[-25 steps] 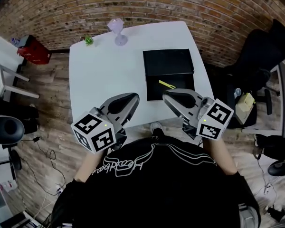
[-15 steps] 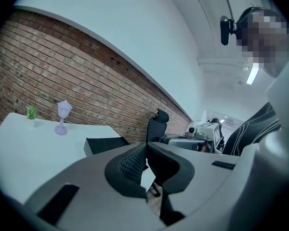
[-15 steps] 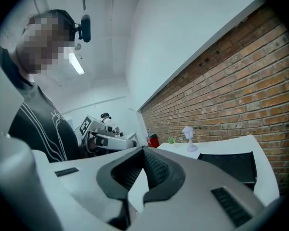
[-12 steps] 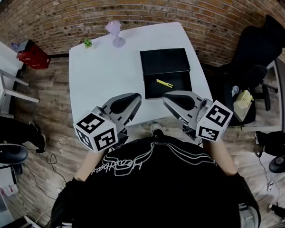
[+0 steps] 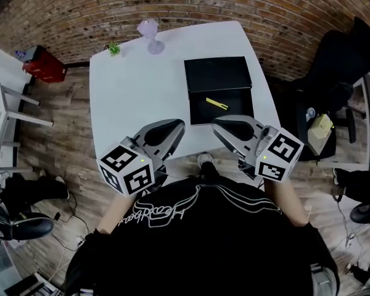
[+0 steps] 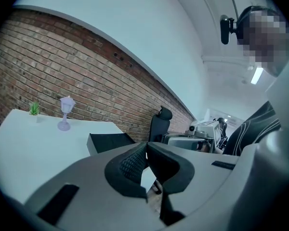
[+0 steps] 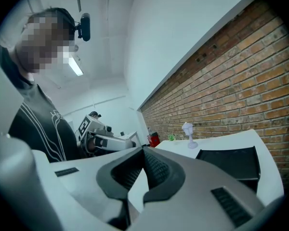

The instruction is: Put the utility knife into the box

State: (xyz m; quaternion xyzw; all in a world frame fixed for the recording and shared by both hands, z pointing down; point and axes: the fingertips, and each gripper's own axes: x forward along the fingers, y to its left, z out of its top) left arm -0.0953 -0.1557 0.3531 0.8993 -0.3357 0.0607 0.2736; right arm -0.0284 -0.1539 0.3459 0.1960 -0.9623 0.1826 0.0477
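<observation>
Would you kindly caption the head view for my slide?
Knife lies in open box; left tool and right tool shut, empty.

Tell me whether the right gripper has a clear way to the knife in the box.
Probably yes: the right gripper hovers just short of the open box, the utility knife lies uncovered inside, nothing between. Its shut fingers would need opening.
</observation>
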